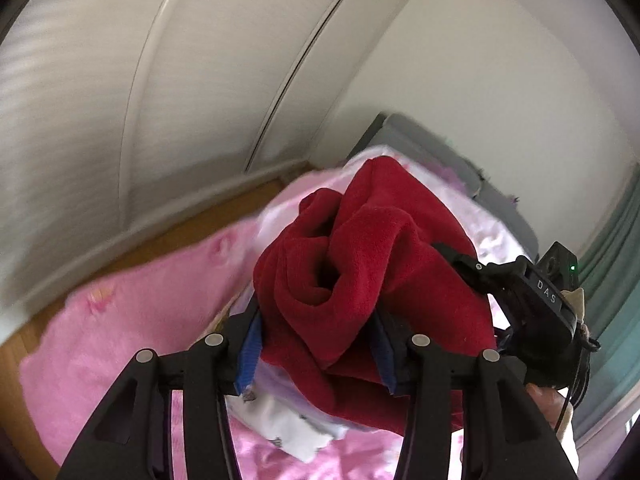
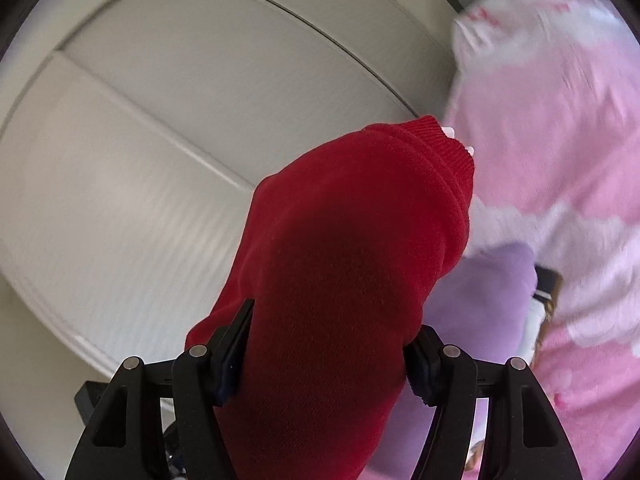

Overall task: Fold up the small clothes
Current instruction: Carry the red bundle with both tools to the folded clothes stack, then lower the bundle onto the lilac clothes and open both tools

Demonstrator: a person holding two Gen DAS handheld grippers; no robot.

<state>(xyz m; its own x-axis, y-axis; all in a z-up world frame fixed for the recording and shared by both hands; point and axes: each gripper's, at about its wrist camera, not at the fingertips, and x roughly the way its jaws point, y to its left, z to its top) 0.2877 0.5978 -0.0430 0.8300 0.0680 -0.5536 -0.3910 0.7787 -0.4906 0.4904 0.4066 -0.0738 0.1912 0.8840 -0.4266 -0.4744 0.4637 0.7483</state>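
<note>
- The red fleece garment with a ribbed knit cuff [image 2: 340, 280] is off the bed, bunched in a thick wad and carried between both grippers; the cuff end [image 2: 444, 148] points away in the right wrist view.
- The left gripper [image 1: 316, 344] has its blue-padded fingers [image 1: 250, 350] pressed against the sides of the red wad, so it is clamped on a thick bundle, not a single layer.
- The right gripper [image 2: 328, 354] is likewise closed on the garment, its dark fingers [image 2: 230, 354] dented into the fleece on both sides.
- Judged from the two-sided hold, the cloth is gripped at separate spots so it can be stretched flat once set down; no fold is made yet.
- In the left wrist view the right gripper's black body [image 1: 532, 304] shows just right of the red bundle, close by.
- A white printed piece of cloth [image 1: 288, 432] hangs or lies just beneath the wad; I cannot tell which.
- Below lies the pink fluffy blanket on the bed [image 1: 132, 320], with a lilac cloth [image 2: 484, 284] near right.
- The bed's left edge drops to a wooden floor [image 1: 168, 236], and white panelled doors [image 1: 160, 80] stand beyond; open room lies over the blanket.
</note>
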